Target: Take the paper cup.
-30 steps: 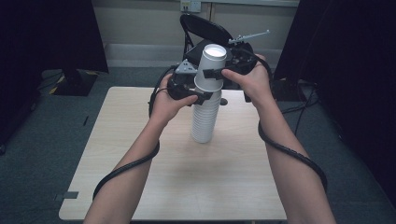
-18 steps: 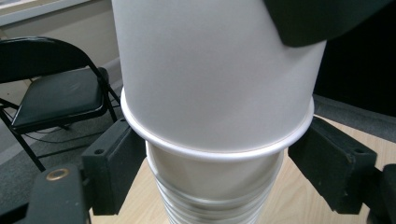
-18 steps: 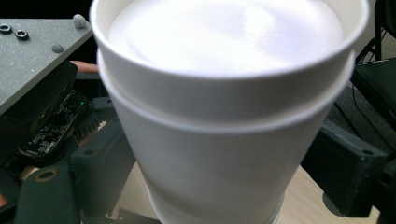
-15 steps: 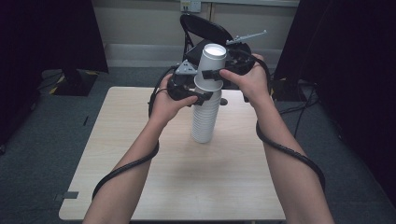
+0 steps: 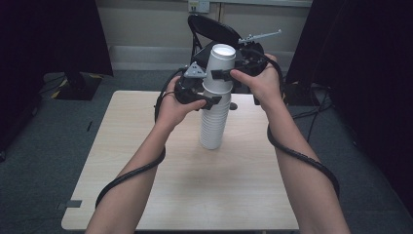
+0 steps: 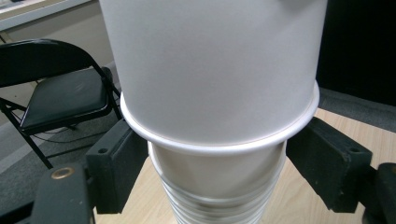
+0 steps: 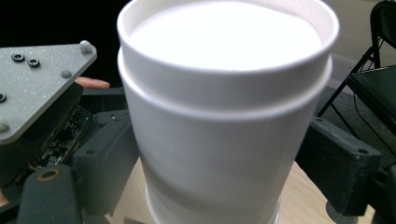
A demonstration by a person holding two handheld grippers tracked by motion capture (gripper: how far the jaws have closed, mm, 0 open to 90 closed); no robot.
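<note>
We are working at the worktop (image 5: 146, 195), where the tall stack of white paper cups (image 5: 214, 122) is standing near the middle, a little toward the far edge. Compared with a second ago, very little is shifting: the stack is keeping its spot and both hands are staying up at its top. What is changing is small: the top cup (image 5: 220, 66) is now sitting slightly higher and tipping a touch toward the far edge, which we are reading as the cup beginning to come free of the one beneath it.

We are holding the left claw (image 5: 207, 100) lower down, its jaws clamped on the stack just under a cup rim, so it is steadying the stack. The right claw (image 5: 221, 74) is gripping the top cup, jaws pressing its wall from either side. In the left gripper view the rim (image 6: 219, 140) is resting right above the jaws; in the right gripper view the open mouth (image 7: 224, 32) of the top cup is facing us.

Several things are hard to judge. We cannot tell how many cups are riding up with the top one, since two rims are showing close together. The base of the stack is being cut off in both gripper views, and the contact of jaws on paper is partly hidden by the hands from above.
</note>
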